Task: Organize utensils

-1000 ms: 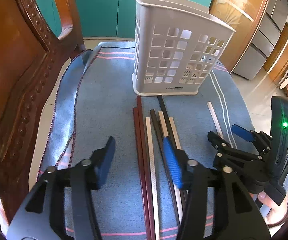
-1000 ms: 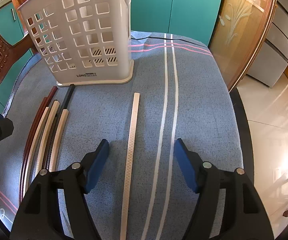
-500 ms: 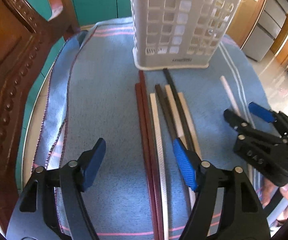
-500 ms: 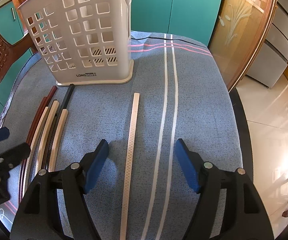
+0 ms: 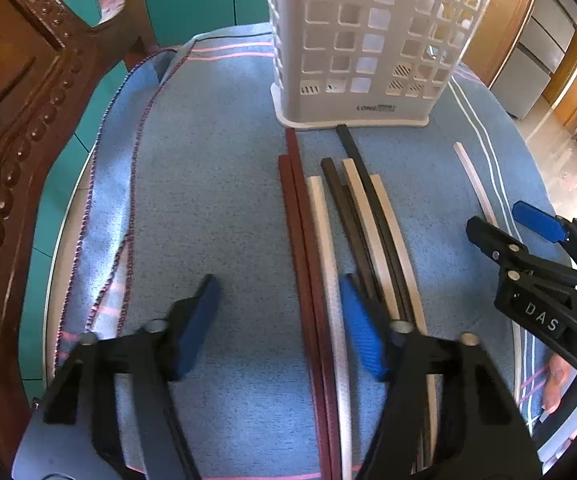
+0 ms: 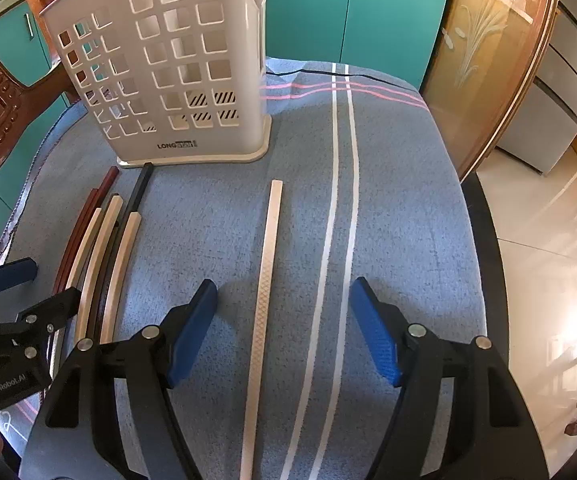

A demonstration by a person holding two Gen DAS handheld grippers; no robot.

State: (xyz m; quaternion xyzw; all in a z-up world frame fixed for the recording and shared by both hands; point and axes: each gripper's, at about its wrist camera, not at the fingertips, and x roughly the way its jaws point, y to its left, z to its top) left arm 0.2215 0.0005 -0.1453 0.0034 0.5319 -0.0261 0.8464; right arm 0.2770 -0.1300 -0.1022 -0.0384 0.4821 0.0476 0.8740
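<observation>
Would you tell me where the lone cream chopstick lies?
In the right wrist view the lone cream chopstick lies on the blue cloth, right of the bundle.

The holder [image 5: 368,40] top and chopsticks' [image 5: 320,320] near ends are cut off

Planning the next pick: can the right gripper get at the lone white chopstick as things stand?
Probably yes. The white chopstick lies alone on the cloth, between the open jaws of the right gripper, with nothing over it.
</observation>
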